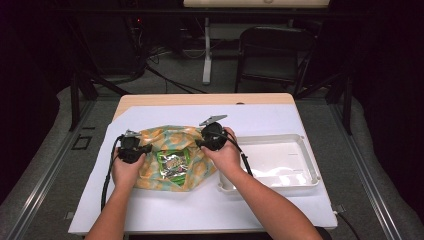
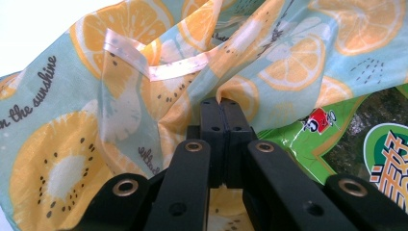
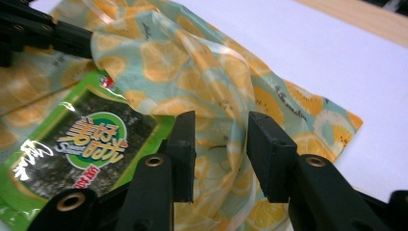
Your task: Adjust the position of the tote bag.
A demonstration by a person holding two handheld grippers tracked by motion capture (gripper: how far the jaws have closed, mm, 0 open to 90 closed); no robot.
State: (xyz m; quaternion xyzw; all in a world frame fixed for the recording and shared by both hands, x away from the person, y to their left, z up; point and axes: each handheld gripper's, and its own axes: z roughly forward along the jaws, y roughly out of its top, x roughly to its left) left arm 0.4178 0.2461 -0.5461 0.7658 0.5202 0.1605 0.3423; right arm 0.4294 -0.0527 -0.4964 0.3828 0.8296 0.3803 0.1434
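Still, the left gripper (image 2: pixel 222 103) pinched the fruit-print bag (image 1: pixel 172 137); right gripper (image 3: pixel 221 144) gaped at three o'clock, so the seaweed packet (image 1: pixel 172 165) might slide out.

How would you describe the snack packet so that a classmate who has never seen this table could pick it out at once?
Start at the white table cover and find the fruit-print cloth bag left of the white tray. The seaweed snack packet lies on that bag between the two grippers. It alone is glossy green with a dark centre.
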